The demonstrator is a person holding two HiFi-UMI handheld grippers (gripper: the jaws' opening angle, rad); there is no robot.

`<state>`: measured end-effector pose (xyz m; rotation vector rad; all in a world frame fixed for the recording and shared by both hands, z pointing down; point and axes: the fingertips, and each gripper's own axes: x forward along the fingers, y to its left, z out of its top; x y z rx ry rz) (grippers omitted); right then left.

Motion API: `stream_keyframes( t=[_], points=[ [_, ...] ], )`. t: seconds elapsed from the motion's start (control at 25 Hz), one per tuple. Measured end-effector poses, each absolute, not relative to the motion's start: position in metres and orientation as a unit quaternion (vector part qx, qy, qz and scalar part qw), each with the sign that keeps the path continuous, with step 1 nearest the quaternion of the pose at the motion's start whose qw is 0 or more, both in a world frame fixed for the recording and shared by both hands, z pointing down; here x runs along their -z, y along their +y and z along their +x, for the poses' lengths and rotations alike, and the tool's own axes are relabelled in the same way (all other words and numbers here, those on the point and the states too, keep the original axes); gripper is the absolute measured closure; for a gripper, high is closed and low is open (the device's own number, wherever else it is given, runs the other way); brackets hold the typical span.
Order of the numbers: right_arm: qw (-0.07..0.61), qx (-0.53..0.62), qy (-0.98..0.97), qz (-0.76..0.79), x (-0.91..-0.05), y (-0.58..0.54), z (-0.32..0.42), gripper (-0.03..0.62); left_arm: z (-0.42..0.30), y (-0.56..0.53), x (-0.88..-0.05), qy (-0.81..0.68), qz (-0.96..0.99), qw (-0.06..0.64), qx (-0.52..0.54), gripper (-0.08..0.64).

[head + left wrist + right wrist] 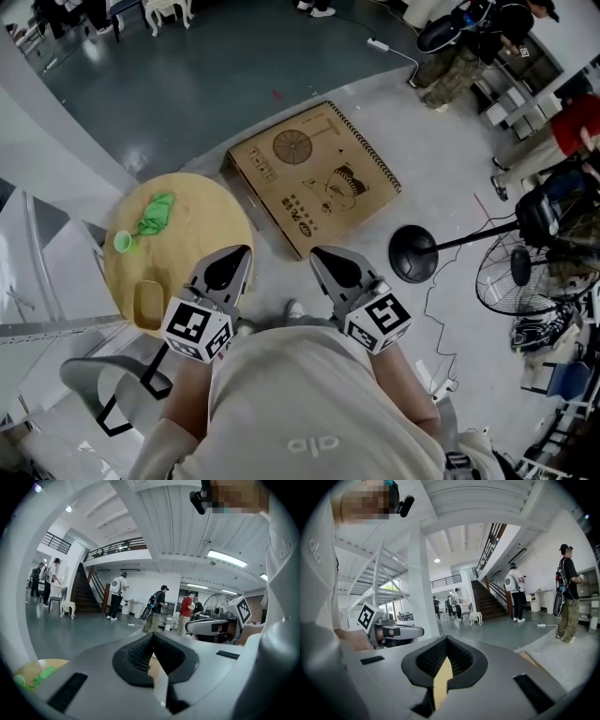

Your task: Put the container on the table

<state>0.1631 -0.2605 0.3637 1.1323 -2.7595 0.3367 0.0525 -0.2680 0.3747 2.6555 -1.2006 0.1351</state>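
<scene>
A small tan container sits on the round wooden table, near its closer edge. A green cloth and a green cup lie further back on the same table. My left gripper hovers over the floor just right of the table, shut and empty. My right gripper is level with it, further right, also shut on nothing. In the left gripper view the jaw tips meet, and a slice of table shows at lower left. The right gripper view shows closed tips.
A flat cardboard box lies on the floor ahead. A black stand base and a floor fan are at the right, with cables around them. A grey chair is at lower left. Several people stand in the hall.
</scene>
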Motion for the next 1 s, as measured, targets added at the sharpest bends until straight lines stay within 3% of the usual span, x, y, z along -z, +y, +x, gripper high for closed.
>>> stream_keyframes(
  t=[1.0],
  points=[
    [0.076, -0.117, -0.914, 0.381, -0.374, -0.257, 0.156, 0.568, 0.043, -0.261, -0.391, -0.412, 0.901, 0.125, -0.057, 0.543]
  ],
)
